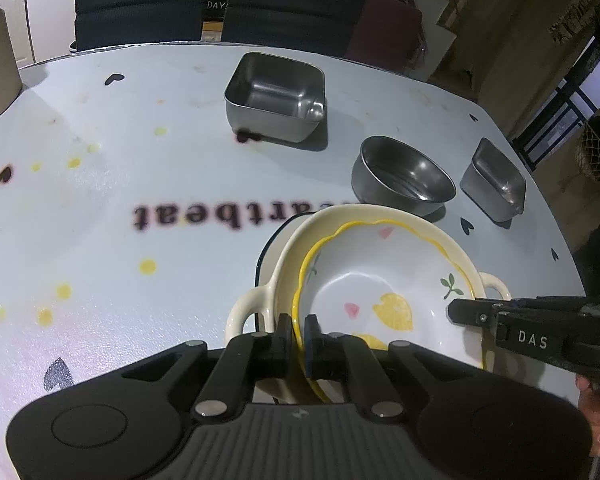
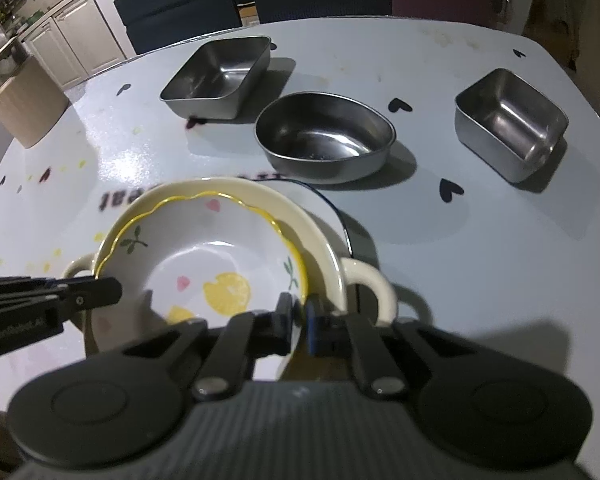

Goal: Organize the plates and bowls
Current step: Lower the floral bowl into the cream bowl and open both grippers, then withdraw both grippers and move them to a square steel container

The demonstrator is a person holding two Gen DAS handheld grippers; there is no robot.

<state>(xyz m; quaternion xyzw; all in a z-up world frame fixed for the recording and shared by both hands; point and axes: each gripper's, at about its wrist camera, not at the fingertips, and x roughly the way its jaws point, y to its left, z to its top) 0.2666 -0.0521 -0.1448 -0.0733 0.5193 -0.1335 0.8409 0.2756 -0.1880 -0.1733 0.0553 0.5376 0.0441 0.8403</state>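
Observation:
A white bowl with a wavy yellow rim and lemon prints [image 1: 380, 280] [image 2: 220, 248] lies inside a cream two-handled bowl [image 1: 284, 264] [image 2: 324, 236]. Under both, a white plate with a dark rim [image 1: 270, 250] [image 2: 334, 210] rests on the table. My left gripper [image 1: 298, 322] [image 2: 112, 290] is shut on the yellow rim at the bowl's left side. My right gripper [image 2: 300, 310] [image 1: 466, 312] is shut on the same rim at the opposite side. Whether the bowl rests on the cream one or hangs just above it, I cannot tell.
Behind the stack stand a large square steel container [image 1: 276, 96] [image 2: 220, 76], a round steel bowl [image 1: 404, 176] [image 2: 324, 136] and a small steel container [image 1: 494, 182] [image 2: 512, 120]. A tan box [image 2: 24, 100] sits at the table's far left. Chairs [image 1: 140, 4] line the far edge.

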